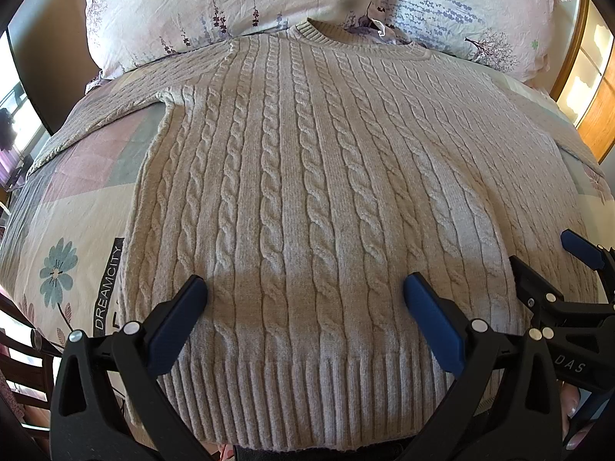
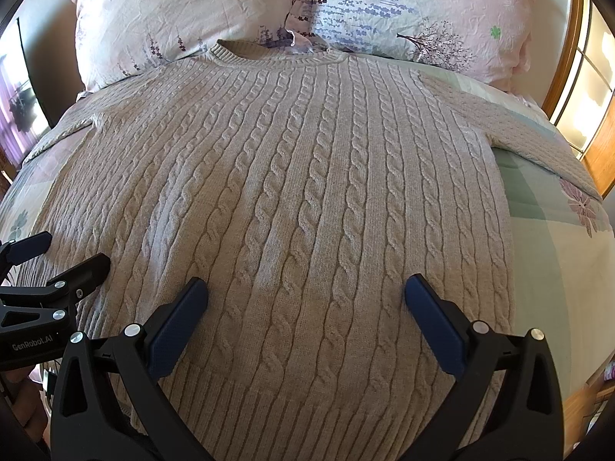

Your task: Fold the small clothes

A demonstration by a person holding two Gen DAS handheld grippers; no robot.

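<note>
My left gripper (image 1: 305, 296) & right gripper (image 2: 306, 296) both have jaws spread wide, gripping nothing, above the near hem of the sweater (image 1: 307, 176), which lies flat on the bed (image 1: 77, 207). Left view shows the DREAMCITY print; right view shows the sweater's right sleeve. Far end: two pillows (image 2: 184, 15).

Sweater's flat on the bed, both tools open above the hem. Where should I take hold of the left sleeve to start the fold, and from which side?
Grip the left sleeve near its outer end with the left tool, coming in from the outer left side. It lies flat, angled out from the sweater over the bedspread, so its edge is free to pinch and carry inward across the body.
</note>
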